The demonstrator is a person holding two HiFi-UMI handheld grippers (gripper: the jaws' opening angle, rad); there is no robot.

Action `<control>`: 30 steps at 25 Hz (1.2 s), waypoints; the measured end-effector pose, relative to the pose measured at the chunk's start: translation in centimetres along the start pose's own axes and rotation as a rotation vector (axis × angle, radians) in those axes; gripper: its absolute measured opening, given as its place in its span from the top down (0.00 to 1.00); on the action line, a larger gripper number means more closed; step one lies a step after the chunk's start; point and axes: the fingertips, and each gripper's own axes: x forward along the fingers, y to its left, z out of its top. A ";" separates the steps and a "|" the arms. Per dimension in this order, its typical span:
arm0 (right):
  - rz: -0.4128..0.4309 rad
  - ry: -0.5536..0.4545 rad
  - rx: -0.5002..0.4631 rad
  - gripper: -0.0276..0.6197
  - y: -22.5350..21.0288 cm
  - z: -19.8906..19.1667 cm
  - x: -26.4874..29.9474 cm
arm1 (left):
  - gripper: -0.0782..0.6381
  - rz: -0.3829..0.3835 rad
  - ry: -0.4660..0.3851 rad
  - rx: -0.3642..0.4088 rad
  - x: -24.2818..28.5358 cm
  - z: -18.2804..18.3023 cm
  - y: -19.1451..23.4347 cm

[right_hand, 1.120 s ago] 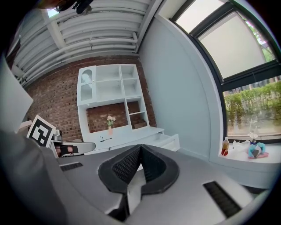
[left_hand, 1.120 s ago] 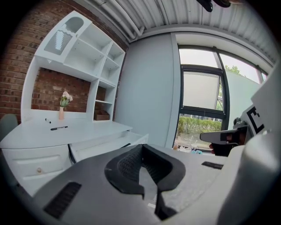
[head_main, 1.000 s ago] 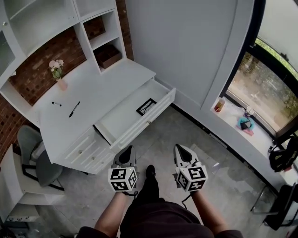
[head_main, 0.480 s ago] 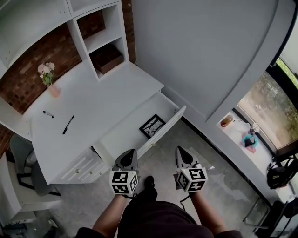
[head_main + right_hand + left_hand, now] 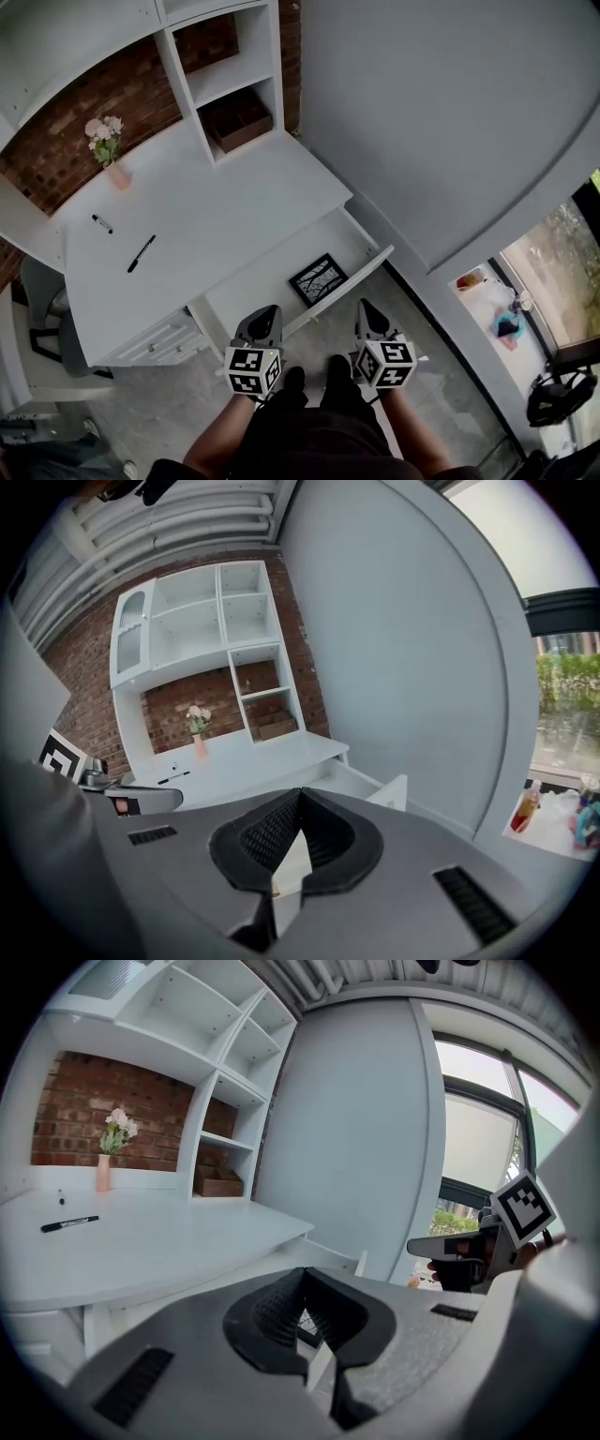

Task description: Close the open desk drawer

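The white desk (image 5: 197,220) has its long drawer (image 5: 349,283) pulled out toward me. A black framed picture (image 5: 317,278) lies flat inside it. My left gripper (image 5: 266,313) is shut and empty, its tip just short of the drawer front near the middle. My right gripper (image 5: 367,307) is also shut and empty, close to the front's right end. The left gripper view shows the drawer's (image 5: 349,1262) far corner past the closed jaws and the desk top (image 5: 141,1241) to the left. In the right gripper view the drawer front (image 5: 392,794) shows beyond the jaws.
On the desk lie a black pen (image 5: 141,253) and a marker (image 5: 101,223), with a flower vase (image 5: 110,148) at the back. A brown box (image 5: 239,117) sits in a shelf cubby. Small drawers (image 5: 159,342) and a grey chair (image 5: 42,309) are left; the grey wall (image 5: 441,141) stands right.
The person has stepped toward the desk, so both grippers now sit right at the open drawer's front. The drawer is still open and both grippers stayed shut.
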 end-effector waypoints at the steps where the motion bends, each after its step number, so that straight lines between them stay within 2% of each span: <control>1: 0.021 0.008 -0.010 0.95 -0.4 0.1 0.7 | 0.88 0.023 0.000 -0.007 0.4 -0.1 0.1; 7: 0.182 0.067 -0.082 0.95 -1.3 1.4 4.6 | 0.88 0.178 -0.032 -0.114 1.6 0.0 0.8; 11: 0.297 0.102 -0.115 0.95 -1.3 1.3 5.9 | 0.88 0.287 -0.034 -0.147 1.2 -0.8 0.2; 18: 0.459 0.172 -0.182 0.95 -0.8 -1.1 6.0 | 0.88 0.464 -0.016 -0.220 -1.6 -4.2 -1.3; 26: 0.537 0.285 -0.207 0.95 -1.6 -5.0 4.9 | 0.88 0.584 0.036 -0.270 -4.1 -8.0 -2.4; 30: 0.541 0.327 -0.216 0.95 -1.6 -6.8 5.6 | 0.88 0.633 0.059 -0.289 -4.7 -10.1 -1.9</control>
